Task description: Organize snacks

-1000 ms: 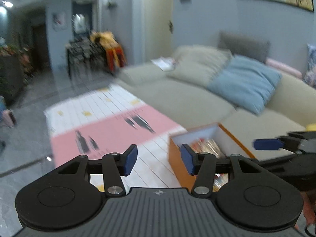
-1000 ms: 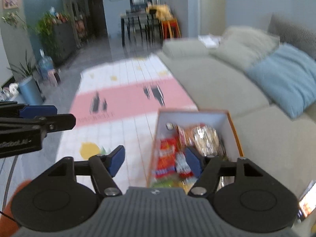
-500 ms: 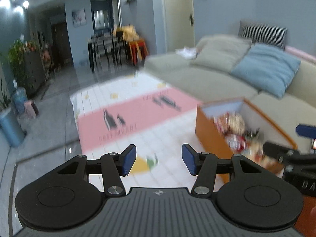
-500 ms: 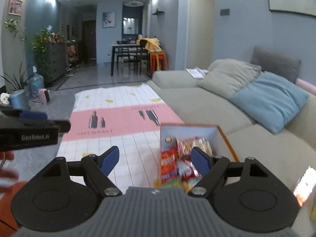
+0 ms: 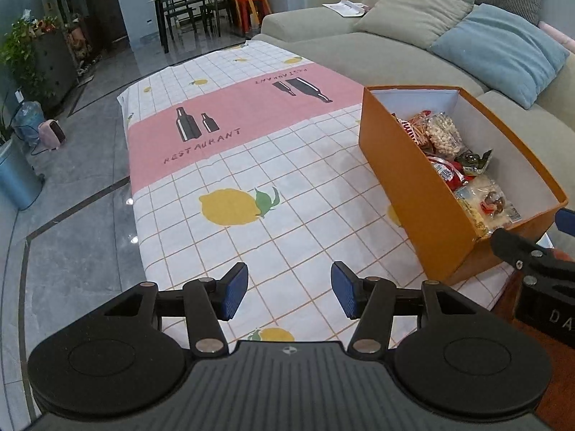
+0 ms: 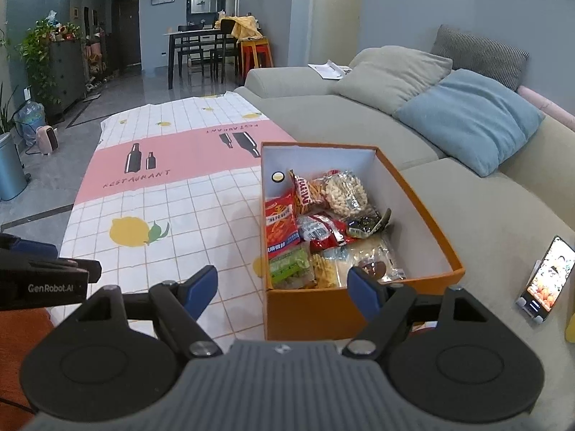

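I hold both tools empty above the table: my left gripper (image 5: 289, 294) has its blue pads spread wide with only cloth between them, and my right gripper (image 6: 282, 289) is likewise spread, framing the near end of the orange box (image 6: 305, 309). The snacks (image 6: 323, 230) all lie inside that box, packets crowded along its left half; from the left camera the box sits at about two o'clock, from the right camera dead ahead at twelve. I judge the open box serves as the gathering place, set at the cloth's sofa-side edge within easy reach. No packet shows on the cloth, which fits either snacks already gathered or a box waiting to be emptied and sorted. The tablecloth (image 5: 230, 151) is checked, with lemons and a pink band. A sofa (image 6: 341, 118) runs toward one o'clock, a phone (image 6: 544, 280) at three.
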